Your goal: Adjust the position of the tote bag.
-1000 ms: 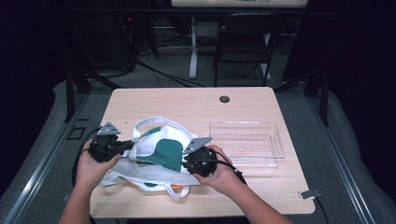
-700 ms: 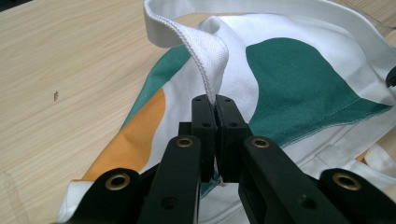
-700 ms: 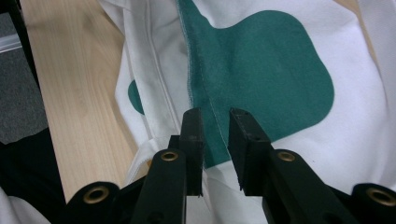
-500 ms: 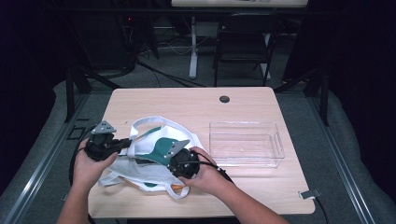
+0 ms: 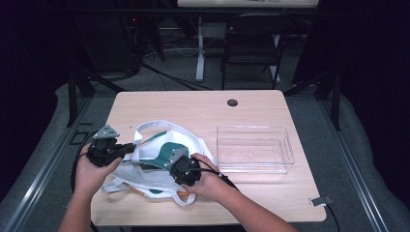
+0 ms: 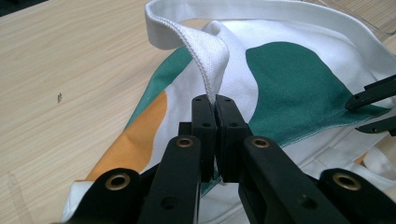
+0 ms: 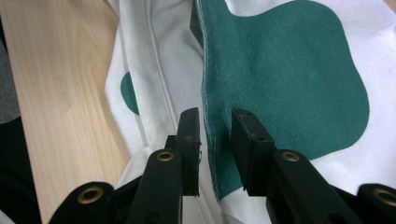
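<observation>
tote bag [image 5: 159, 159]: soft, limp, light. left gripper [image 6: 215, 108] fingers clenched on strap; right gripper [image 7: 215, 128], at 3 o'clock, fingers parted astride hem; take hem.

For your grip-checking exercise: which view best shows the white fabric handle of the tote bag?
The left gripper view: the white fabric handle fills it close up, pinched between shut jaws. The high view shows its loop small. The right gripper view shows green-patterned bag cloth instead.
</observation>
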The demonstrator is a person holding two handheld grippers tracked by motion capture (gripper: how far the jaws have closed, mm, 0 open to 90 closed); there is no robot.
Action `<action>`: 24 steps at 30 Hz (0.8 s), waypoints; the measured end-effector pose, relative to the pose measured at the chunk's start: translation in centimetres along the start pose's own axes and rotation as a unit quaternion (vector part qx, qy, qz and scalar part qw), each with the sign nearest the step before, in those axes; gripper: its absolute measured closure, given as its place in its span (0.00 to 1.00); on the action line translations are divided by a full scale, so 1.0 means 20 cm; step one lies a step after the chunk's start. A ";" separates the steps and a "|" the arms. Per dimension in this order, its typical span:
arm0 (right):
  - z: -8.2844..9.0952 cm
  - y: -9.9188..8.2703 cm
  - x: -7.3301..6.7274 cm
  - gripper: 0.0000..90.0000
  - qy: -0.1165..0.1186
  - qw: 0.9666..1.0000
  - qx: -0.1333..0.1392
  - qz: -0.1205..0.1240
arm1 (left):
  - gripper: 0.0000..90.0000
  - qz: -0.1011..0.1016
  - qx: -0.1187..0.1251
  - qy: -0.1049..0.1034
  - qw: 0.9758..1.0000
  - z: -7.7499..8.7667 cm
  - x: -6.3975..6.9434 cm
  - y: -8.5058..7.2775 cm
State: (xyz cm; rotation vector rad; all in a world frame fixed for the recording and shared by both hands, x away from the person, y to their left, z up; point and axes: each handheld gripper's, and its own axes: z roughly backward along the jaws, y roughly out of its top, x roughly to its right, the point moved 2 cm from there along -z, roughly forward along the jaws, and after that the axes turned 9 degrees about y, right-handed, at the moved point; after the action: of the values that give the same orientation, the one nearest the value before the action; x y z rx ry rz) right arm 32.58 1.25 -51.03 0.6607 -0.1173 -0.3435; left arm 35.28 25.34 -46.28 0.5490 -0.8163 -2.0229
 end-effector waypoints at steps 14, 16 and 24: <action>0.01 0.03 -0.01 0.97 -0.024 0.999 -0.006 0.024 | 0.98 0.003 -0.003 0.002 1.000 -0.01 -0.01 -0.01; 0.02 0.03 -0.01 0.98 -0.025 0.999 -0.006 0.024 | 0.98 0.002 -0.004 0.003 1.000 -0.01 -0.01 -0.01; 0.06 0.04 0.00 0.98 -0.028 0.999 0.002 0.027 | 0.97 0.006 -0.011 0.004 1.000 -0.03 -0.01 -0.02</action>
State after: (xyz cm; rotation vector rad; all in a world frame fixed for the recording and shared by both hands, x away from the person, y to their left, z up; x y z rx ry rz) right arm 32.63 1.19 -49.60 0.6502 -0.1895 -0.3103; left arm 35.57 25.49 -47.09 0.5383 -0.7890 -2.0150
